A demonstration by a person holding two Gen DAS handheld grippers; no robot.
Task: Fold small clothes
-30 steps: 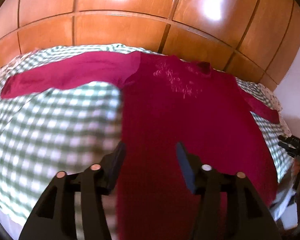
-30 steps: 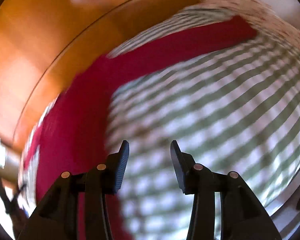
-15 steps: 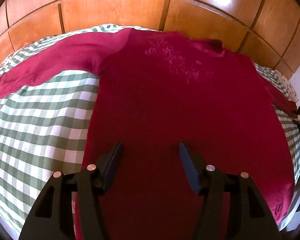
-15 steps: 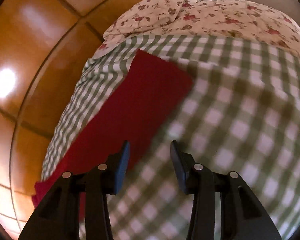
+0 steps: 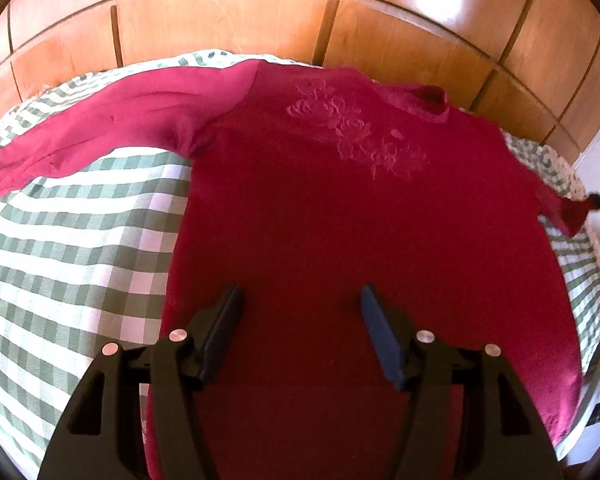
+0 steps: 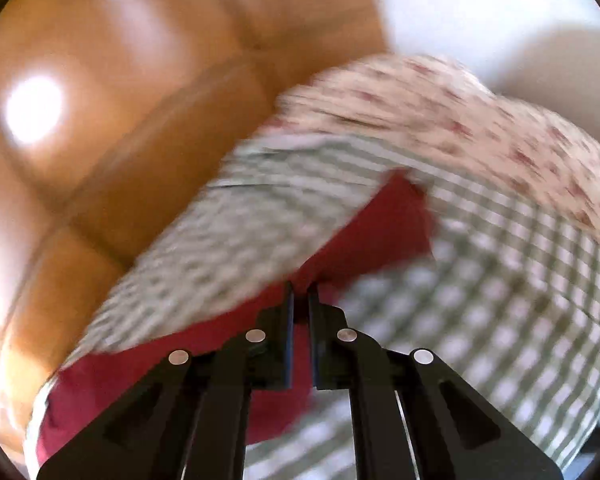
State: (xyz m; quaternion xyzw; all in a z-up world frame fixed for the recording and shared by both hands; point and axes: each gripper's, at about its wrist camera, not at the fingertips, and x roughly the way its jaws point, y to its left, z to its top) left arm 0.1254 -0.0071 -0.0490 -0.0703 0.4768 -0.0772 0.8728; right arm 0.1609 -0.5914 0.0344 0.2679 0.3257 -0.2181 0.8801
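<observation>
From the left wrist we saw our left gripper (image 5: 300,300) with jaws apart and opening, nothing between them, above the red top (image 5: 340,220) spread on the checked cover (image 5: 80,240). From the right wrist, our right gripper (image 6: 300,300) was clamped on its sleeve (image 6: 380,232).

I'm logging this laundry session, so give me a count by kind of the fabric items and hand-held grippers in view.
Red long-sleeved top: 1
Green checked bedcover: 1
Floral pillow: 1
Hand-held grippers: 2, left hand-held gripper open over the top, right hand-held gripper shut on the top's sleeve
Total: 5
</observation>
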